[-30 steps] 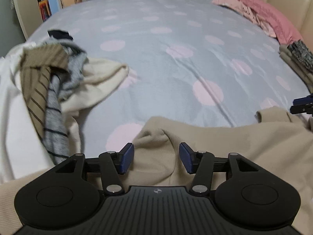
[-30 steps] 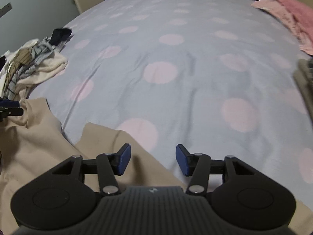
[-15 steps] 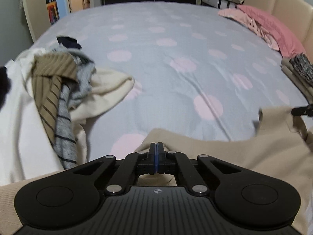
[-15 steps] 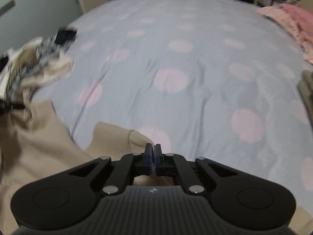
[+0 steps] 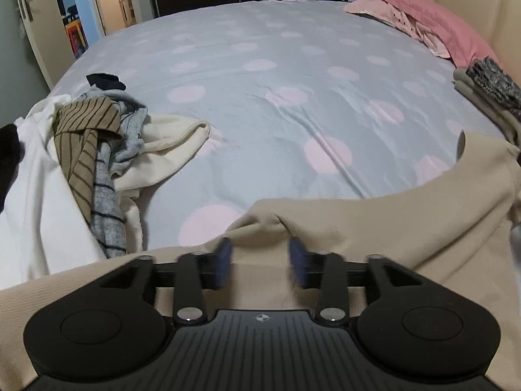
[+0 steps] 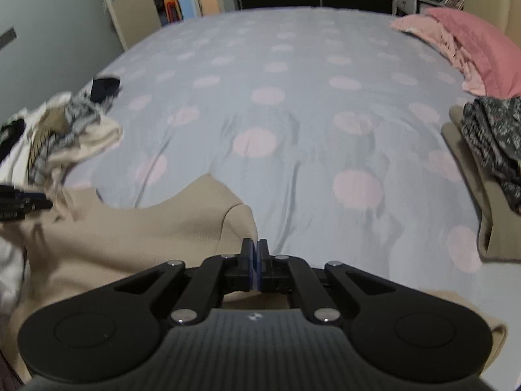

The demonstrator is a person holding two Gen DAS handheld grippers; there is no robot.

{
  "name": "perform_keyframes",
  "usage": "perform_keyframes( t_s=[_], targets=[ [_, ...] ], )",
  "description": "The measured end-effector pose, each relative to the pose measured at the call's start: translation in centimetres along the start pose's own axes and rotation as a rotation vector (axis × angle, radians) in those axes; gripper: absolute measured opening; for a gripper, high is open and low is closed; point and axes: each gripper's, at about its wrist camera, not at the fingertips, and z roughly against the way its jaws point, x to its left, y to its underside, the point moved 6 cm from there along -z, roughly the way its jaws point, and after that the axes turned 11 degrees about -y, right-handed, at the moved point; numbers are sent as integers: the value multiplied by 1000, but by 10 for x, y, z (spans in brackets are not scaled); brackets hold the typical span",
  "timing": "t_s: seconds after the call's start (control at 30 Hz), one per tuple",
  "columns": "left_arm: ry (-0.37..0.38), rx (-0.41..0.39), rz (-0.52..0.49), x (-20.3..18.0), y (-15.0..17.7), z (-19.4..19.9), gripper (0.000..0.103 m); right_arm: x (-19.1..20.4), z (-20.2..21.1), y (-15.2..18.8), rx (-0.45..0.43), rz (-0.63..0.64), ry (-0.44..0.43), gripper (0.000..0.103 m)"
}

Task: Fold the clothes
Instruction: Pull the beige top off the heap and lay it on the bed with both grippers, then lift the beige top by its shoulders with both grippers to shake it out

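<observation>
My left tongs (image 5: 260,262) have just sprung apart: half a second ago they were pinched on the near edge of the beige top (image 5: 374,224), and now the blue pads (image 5: 224,260) stand wide and motion-blurred, with the cloth lying loose between them. My right tongs (image 6: 254,257) are as they were half a second ago, clamped on a raised fold of the same top (image 6: 136,228). I take it the left corner has been set down while the right one is yet to be released. The fold has hardly begun.

The top lies on the bed (image 5: 276,97) at its near edge, directly under both tongs. It is a plain, ribbed-looking beige knit, spread wide but not flat. A ridge puckers up just beyond the left pads, and its far edge sags in a curve across the dotted sheet. At my right tongs the cloth peaks into a soft hump.

Left of the top sits the unsorted pile (image 5: 84,150), its white piece touching the beige. Right of the top is a folded stack (image 6: 488,163), near but apart.
</observation>
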Motion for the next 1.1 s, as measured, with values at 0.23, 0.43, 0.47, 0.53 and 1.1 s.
perform_keyframes(
  t_s=[0.23,0.43,0.47,0.53,1.1],
  targets=[
    [18,31,38,-5,-9,-24,50,2,-15,13,58,37,1,2],
    [31,87,51,-6,-9,-41,25,-5,-25,13,85,40,1,2],
    [33,96,51,-6,-9,-42,18,-5,-25,13,86,42,-1,2],
    [39,89,52,-4,-8,-37,8,-6,-27,11,86,46,-4,2],
    [88,-383,249,39,-63,165,4,32,66,-35,-261,62,90,2]
  ],
)
